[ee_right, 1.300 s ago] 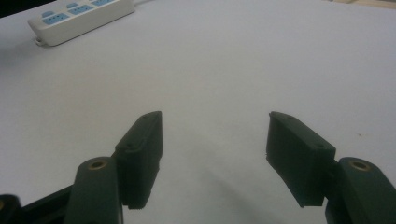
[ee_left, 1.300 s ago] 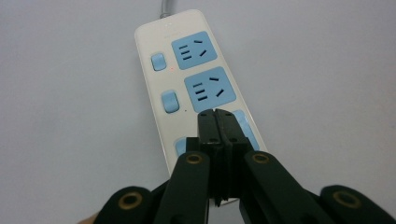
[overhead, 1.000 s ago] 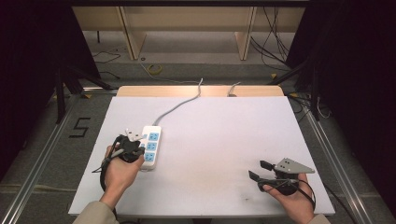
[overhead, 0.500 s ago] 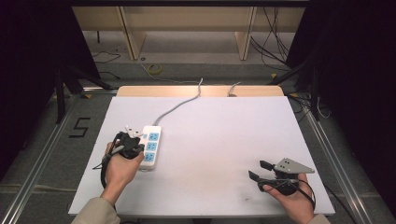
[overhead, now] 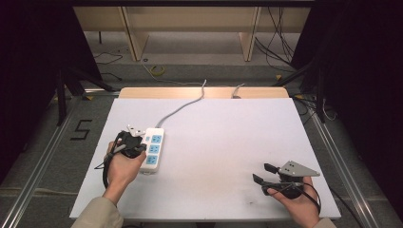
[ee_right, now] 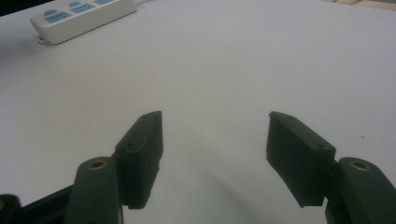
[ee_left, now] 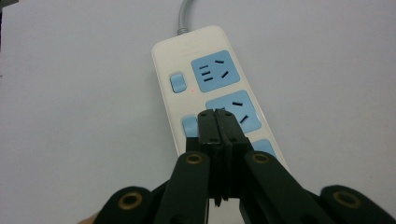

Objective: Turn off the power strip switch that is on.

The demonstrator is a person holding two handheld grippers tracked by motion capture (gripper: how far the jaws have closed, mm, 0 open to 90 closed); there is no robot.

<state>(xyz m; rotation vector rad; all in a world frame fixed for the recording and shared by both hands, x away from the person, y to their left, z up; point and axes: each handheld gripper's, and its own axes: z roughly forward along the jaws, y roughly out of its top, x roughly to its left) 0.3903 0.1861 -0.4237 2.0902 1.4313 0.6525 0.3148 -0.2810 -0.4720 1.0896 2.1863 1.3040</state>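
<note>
Two grippers on white surface (overhead: 223,133): left gripper (ee_left: 217,122) jaws pressed together, tips over power strip (overhead: 152,149) near left edge; right gripper (ee_right: 215,149) spread, empty, near front-right corner. Broad bare middle between; grey cord (overhead: 183,107) runs to far edge.

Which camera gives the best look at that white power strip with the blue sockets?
The left gripper view: the power strip is close, its sockets, switches and a red light clear. The high view shows it whole but small; the right gripper view catches it far off.
</note>
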